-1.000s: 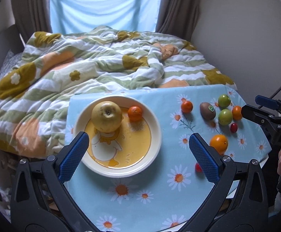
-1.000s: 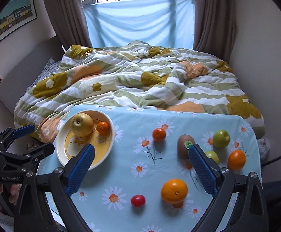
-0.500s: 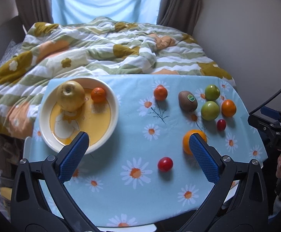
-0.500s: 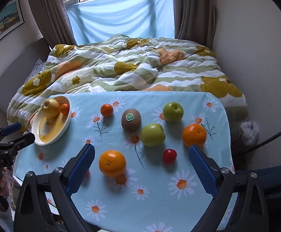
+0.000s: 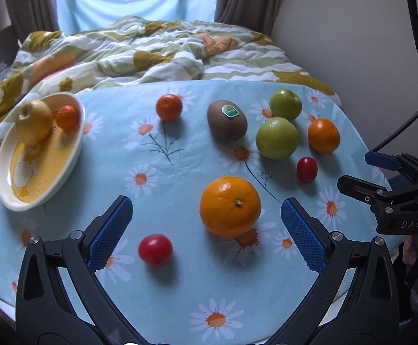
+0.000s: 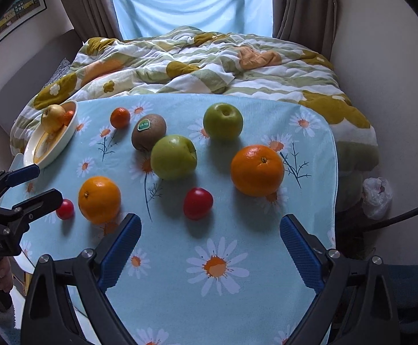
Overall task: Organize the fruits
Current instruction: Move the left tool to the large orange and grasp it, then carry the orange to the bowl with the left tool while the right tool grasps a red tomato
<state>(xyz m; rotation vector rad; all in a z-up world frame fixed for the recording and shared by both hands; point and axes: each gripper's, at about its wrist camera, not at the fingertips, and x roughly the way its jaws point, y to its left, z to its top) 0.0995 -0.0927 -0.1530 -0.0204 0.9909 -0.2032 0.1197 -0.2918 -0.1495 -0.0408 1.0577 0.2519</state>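
Both claws are spread wide and hold nothing. The left claw (image 5: 206,224) hangs over the counter (image 5: 180,287), with a big orange (image 5: 230,205) between its fingers and a small red tomato (image 5: 155,249) just beside. The right claw (image 6: 210,235) is above another red tomato (image 6: 198,203). A plate (image 5: 7,192) at the left edge carries a yellow apple (image 5: 33,122) and a small mandarin (image 5: 67,117). A kiwi (image 6: 148,135), two green apples and more oranges lie loose on the cloth.

Both cameras look forward along their own claws, down across the table (image 5: 180,158) toward the bed (image 6: 209,57). Both views share the fruit spread and the plate (image 5: 73,149), far left.
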